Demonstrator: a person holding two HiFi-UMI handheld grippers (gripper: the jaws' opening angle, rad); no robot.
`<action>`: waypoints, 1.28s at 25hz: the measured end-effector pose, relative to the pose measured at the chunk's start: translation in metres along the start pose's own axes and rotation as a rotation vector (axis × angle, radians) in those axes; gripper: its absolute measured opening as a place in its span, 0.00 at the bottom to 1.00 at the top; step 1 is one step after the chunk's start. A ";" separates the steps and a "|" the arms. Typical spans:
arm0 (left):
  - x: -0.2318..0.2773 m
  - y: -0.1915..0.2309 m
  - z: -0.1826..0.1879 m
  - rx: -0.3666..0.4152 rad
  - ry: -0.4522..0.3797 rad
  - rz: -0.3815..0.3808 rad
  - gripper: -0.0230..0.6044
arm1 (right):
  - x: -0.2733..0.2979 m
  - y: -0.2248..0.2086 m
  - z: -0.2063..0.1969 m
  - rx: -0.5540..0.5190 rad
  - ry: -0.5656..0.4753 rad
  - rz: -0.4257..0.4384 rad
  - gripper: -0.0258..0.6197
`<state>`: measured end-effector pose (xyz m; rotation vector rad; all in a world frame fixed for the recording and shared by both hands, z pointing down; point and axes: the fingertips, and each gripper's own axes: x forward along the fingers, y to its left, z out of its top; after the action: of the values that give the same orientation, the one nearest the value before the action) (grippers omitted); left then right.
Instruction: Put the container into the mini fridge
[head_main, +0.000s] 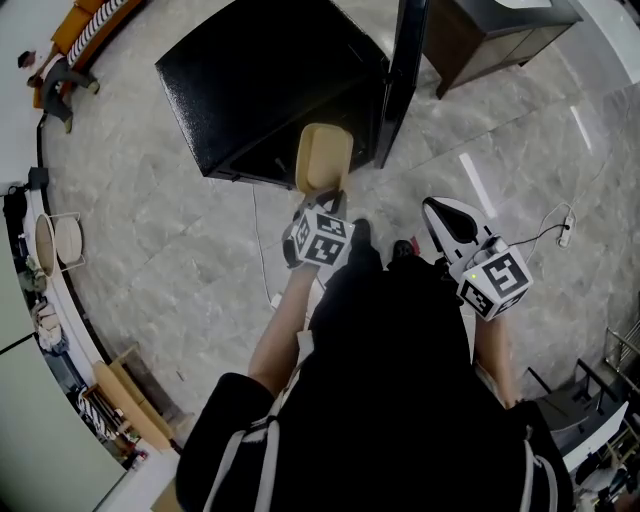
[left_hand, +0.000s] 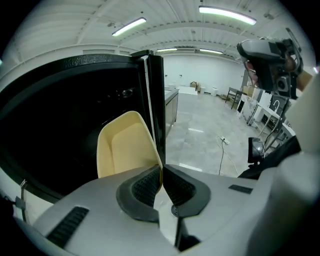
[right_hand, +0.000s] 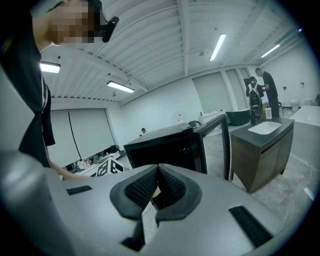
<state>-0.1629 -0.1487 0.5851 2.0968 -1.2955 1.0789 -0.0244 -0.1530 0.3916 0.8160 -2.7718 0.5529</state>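
Pinched cream container (left_hand: 127, 145) by rim in left tongs (left_hand: 161, 172) at open mini fridge (head_main: 270, 90); right tongs (right_hand: 157, 182) pressed together, empty. Risked slipping from thin grip, or clipping door (head_main: 400, 70).

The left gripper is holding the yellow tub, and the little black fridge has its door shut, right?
Not quite. The door of the mini fridge is open, swung out to the side, as the head view shows. The rest is right: the left gripper is shut on the rim of the yellow tub, in front of the fridge's dark opening.
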 end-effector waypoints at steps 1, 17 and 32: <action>0.005 0.007 -0.001 0.015 0.005 0.002 0.11 | 0.003 0.000 -0.001 -0.002 -0.001 -0.010 0.07; 0.110 0.074 -0.034 0.294 0.148 0.064 0.11 | 0.018 -0.002 -0.032 0.021 0.064 -0.122 0.07; 0.170 0.146 -0.026 0.397 0.194 0.215 0.11 | 0.004 -0.018 -0.060 0.086 0.134 -0.211 0.07</action>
<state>-0.2594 -0.2884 0.7332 2.0842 -1.3162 1.7088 -0.0124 -0.1446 0.4524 1.0350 -2.5170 0.6631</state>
